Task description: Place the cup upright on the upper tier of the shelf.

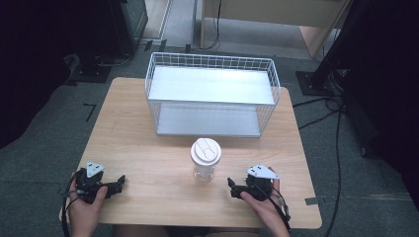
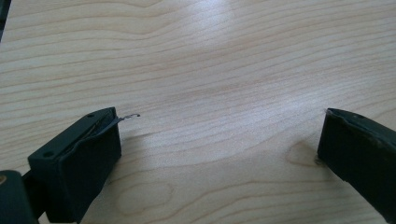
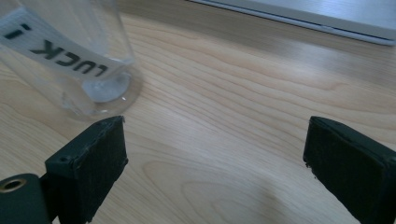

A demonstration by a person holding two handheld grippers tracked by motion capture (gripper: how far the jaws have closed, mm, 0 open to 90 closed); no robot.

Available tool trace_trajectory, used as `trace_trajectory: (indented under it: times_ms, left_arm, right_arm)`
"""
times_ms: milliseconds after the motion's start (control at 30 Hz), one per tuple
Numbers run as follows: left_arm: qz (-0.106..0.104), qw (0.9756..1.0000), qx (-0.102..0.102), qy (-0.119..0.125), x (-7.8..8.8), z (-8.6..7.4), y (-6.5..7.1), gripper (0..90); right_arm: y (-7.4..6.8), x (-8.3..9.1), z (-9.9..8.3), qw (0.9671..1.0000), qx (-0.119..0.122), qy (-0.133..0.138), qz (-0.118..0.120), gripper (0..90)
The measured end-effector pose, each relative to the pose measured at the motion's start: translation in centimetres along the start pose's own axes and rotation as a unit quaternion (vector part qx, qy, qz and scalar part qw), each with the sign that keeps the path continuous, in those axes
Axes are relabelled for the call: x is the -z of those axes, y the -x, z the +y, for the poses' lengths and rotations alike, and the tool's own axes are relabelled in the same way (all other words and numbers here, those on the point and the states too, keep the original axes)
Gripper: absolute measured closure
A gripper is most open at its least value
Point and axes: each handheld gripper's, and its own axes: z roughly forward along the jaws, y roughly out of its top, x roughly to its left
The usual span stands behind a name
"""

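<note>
Right, table: a light wooden table (image 1: 148, 163) with rounded corners, on a grey carpeted floor.
Rack: a white wire shelf rack (image 1: 212, 94) with two flat tiers stands at the far middle of the table; in the right gripper view the front edge of its lower shelf (image 3: 327, 16) runs across the top.
Cup: a clear plastic cup (image 1: 206, 159) with a white lid stands upright near the middle of the table, just in front of the rack and between the two hands. In the right gripper view its clear base (image 3: 70, 60) sits at upper left, with a white band bearing black letters that read "LUCK", seen upside down.
Left gripper: the left gripper (image 1: 117, 185) rests low at the near left of the table, held in the person's left hand (image 1: 86, 210), pointing toward the middle. In its own view the two black jaws stand wide apart over bare wood (image 2: 219, 93), with nothing between them; a thin bent wire sticks out from the tip of the left-hand jaw.
Right gripper: the right gripper (image 1: 232, 187) sits at the near right, held in the right hand (image 1: 264, 210), pointing toward the cup and near it but not touching. In its own view the jaws are spread wide, only tabletop between them, the cup off beyond the left-hand jaw.
Cables: black cables trail on the floor to the right of the table.
</note>
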Motion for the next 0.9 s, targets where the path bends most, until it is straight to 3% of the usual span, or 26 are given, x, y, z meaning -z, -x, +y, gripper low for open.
trace_trajectory:
  times_ms: [367,900]
  left_arm:
    - [0.000,1.0000,-0.001,0.000,0.0,0.0,0.0,0.1]
    - [-0.002,1.0000,-0.002,0.000,0.0,0.0,0.0,0.1]
  right_arm:
    - [-2.1,-1.3,0.9,0.9995,0.010,0.007,0.030,6.0]
    - [-5.2,-2.4,2.3,0.9960,0.017,0.038,0.079,6.0]
